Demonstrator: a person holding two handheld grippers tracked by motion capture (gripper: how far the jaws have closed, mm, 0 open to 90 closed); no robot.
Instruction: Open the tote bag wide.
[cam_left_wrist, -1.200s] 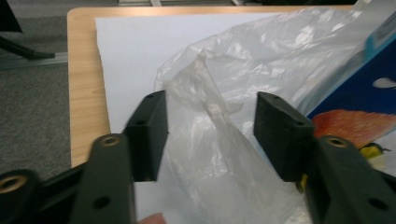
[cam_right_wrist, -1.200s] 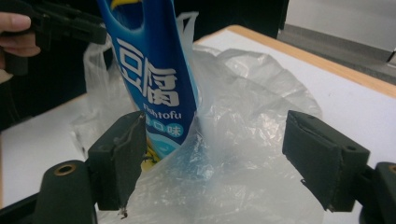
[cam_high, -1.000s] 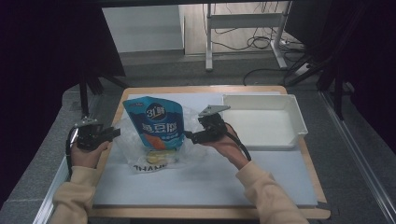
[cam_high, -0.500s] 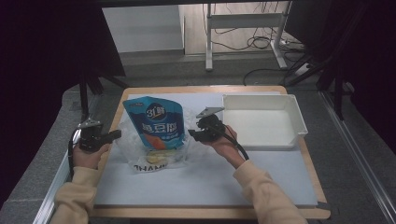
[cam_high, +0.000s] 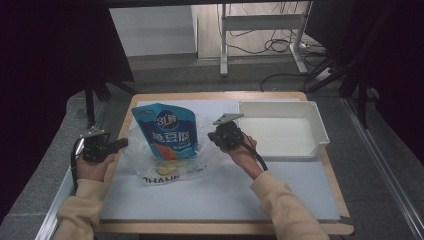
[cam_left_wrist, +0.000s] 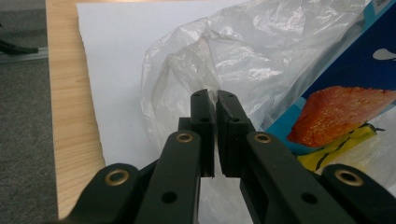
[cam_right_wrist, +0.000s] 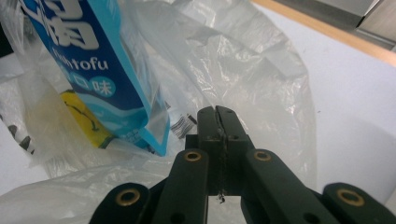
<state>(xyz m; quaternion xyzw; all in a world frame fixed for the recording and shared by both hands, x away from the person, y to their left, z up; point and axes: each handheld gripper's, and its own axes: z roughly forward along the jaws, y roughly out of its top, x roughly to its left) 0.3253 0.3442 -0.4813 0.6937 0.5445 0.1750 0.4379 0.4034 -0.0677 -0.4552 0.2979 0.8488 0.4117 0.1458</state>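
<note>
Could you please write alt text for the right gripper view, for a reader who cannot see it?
The right gripper has its black jaws shut on the clear plastic bag. A blue fish tofu pouch stands inside the bag, which lies on a white mat.

On the blue pouch (cam_right_wrist: 88, 60) in your right gripper view you can read "fishtofu" in white, with Chinese characters around it. From above, the clear plastic bag (cam_high: 165, 172) shows "THANK" in dark capitals.
</note>
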